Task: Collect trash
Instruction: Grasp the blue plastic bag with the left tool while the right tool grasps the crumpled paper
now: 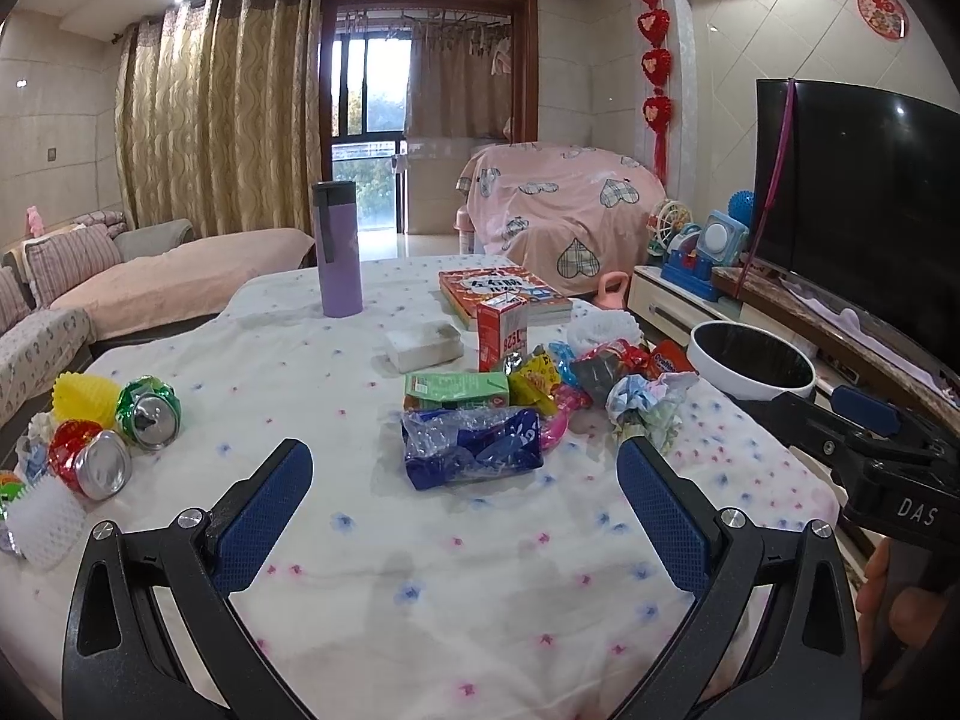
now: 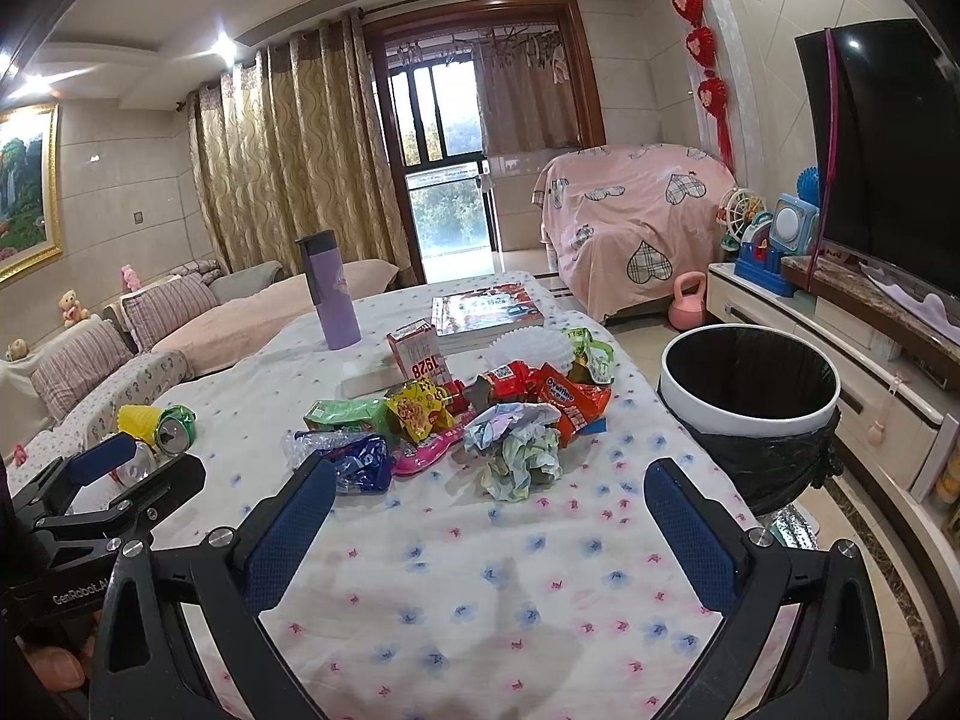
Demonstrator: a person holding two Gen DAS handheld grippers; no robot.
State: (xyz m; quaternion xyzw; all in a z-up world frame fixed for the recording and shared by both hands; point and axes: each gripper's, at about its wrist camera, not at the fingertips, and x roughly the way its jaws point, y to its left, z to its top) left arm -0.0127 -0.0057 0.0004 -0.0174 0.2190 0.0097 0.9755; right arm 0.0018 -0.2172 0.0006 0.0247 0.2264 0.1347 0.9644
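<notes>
Left tongs [image 1: 465,468], right tongs [image 2: 489,489] spread, empty; bin [image 2: 747,414] base hidden.

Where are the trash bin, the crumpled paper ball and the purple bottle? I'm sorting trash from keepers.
trash bin [image 2: 708,414]: right wrist view, on its white outer wall.
crumpled paper ball [image 2: 521,450]: right wrist view, on its middle.
purple bottle [image 1: 339,267]: left wrist view, on its lilac body.
</notes>
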